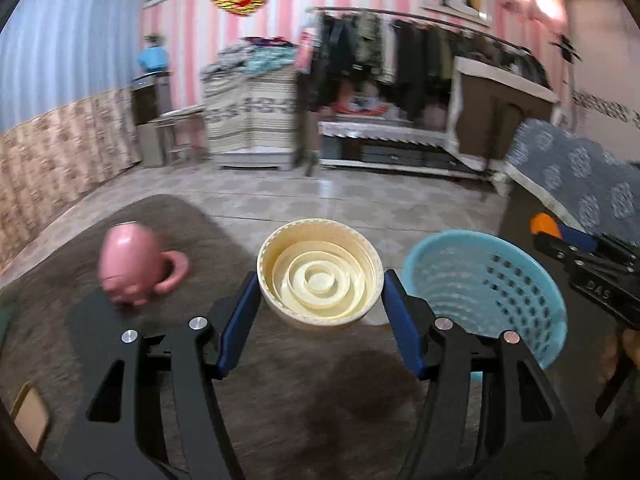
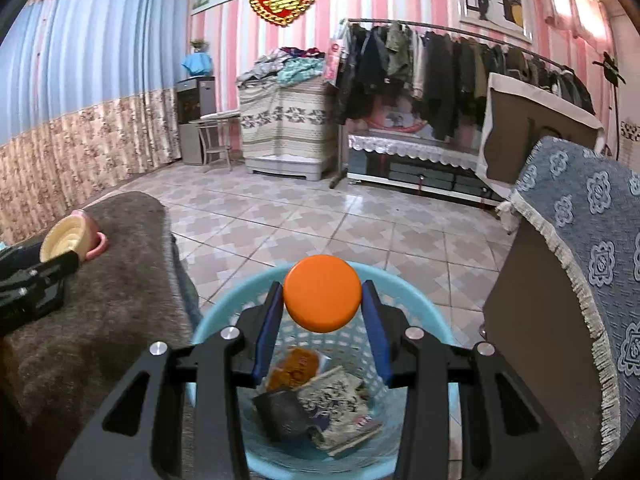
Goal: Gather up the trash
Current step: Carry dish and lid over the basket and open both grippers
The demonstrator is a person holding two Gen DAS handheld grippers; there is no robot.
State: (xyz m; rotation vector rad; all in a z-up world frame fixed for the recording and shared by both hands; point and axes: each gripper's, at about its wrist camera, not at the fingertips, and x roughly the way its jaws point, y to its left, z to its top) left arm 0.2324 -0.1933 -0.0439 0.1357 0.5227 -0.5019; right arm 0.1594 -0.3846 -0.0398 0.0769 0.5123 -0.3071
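Over the grey-brown blanket (image 1: 168, 220), lying beside the tiled floor (image 2: 304, 216). Standing between blanket and patterned blue cover (image 2: 592, 216): 1 light blue basket (image 2: 436, 320), holding paper scraps (image 2: 340, 404). Gripping a cream lid (image 1: 320, 280), open side showing, in the left gripper (image 1: 320, 300). Pinching an orange cap (image 2: 322, 293) directly above the basket in the right gripper (image 2: 322, 308). Lying tipped on the blanket: 1 pink cup (image 1: 136, 264).

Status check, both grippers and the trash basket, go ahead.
Left gripper shut on cream lid, over the brown blanket. Right gripper shut on orange cap, above blue basket. Basket holds wrappers. Nothing blocking.
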